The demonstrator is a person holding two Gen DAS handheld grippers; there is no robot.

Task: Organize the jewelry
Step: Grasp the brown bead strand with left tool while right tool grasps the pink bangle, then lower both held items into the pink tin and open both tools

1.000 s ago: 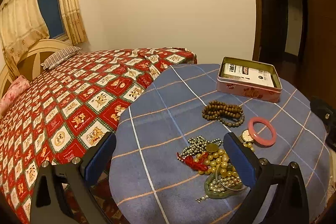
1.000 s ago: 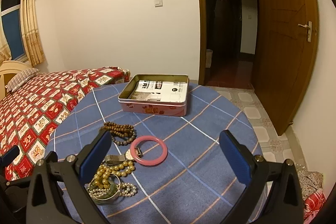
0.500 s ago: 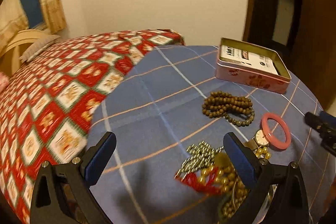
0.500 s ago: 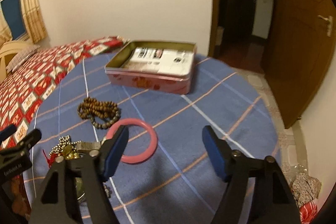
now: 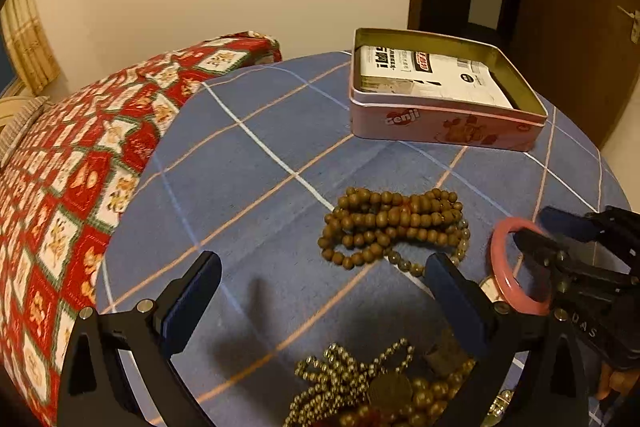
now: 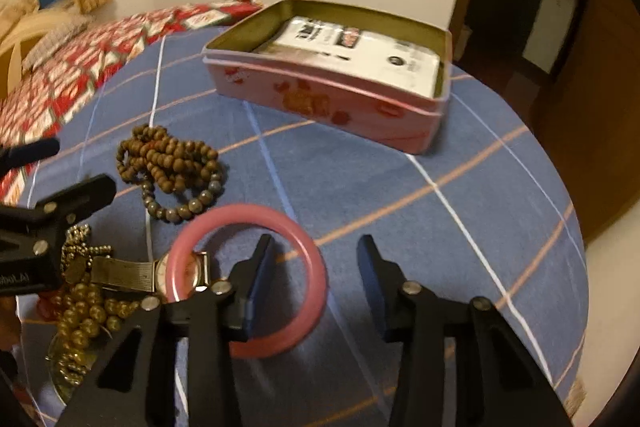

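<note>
Right wrist view, left to right: left tongs (image 6: 48, 167) entering at edge, spread wide, gripping nothing; gold bead pile (image 6: 80, 311) and watch (image 6: 180, 273) lying on blue checked tabletop (image 6: 440, 227); brown bead strand (image 6: 168, 163) lying behind; pink bangle (image 6: 248, 279) lying flat, overlapping watch; right tongs (image 6: 316, 271) closing, straddling bangle's right rim, pads not yet touching; pink tin (image 6: 332, 99) sitting open at back.

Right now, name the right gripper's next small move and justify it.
Probably finish closing the right gripper on the pink bangle: its jaws are closing, one finger inside the ring and one outside, straddling the rim but not yet pressing. The open tin waits beyond.
</note>
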